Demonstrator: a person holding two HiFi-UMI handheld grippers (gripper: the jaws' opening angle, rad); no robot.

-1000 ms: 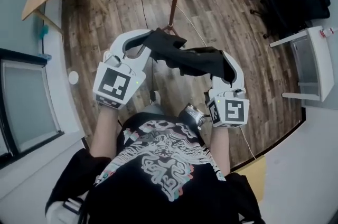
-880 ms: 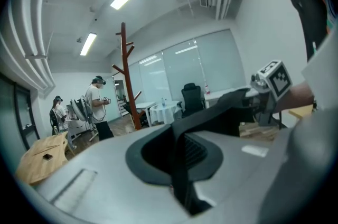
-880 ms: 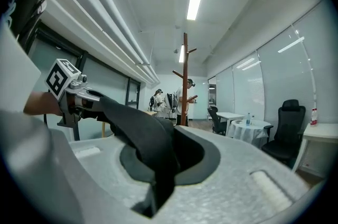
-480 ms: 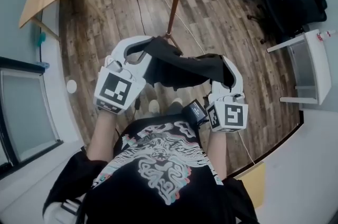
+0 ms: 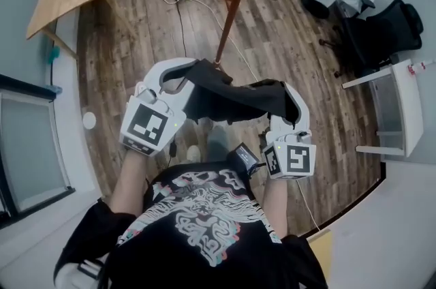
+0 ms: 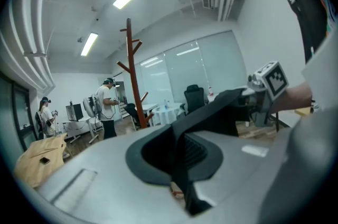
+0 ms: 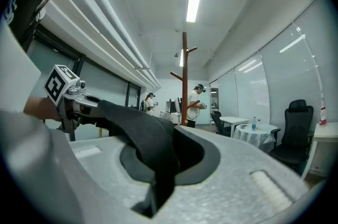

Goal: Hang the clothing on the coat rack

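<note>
Left tongs [image 5: 193, 73]: clamped on one end of the dark garment [image 5: 235, 102].
Right tongs [image 5: 291, 95]: pinching the other end, so the cloth spans from pair to pair.
Coat rack [image 5: 235, 5]: ahead of both tongs, well apart.
Slip risk: only the edges are pinched, so pulling the cloth taut could free one end.
Miss risk: the slack middle may slide off a peg [image 6: 138, 48] and fall to the floor [image 5: 136, 42].

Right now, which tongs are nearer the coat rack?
Left, judging by the head view. The left tongs, shut on the dark clothing, sit just below-left of the foot of the coat rack; the right tongs grip its other end, farther off to the right.
</note>
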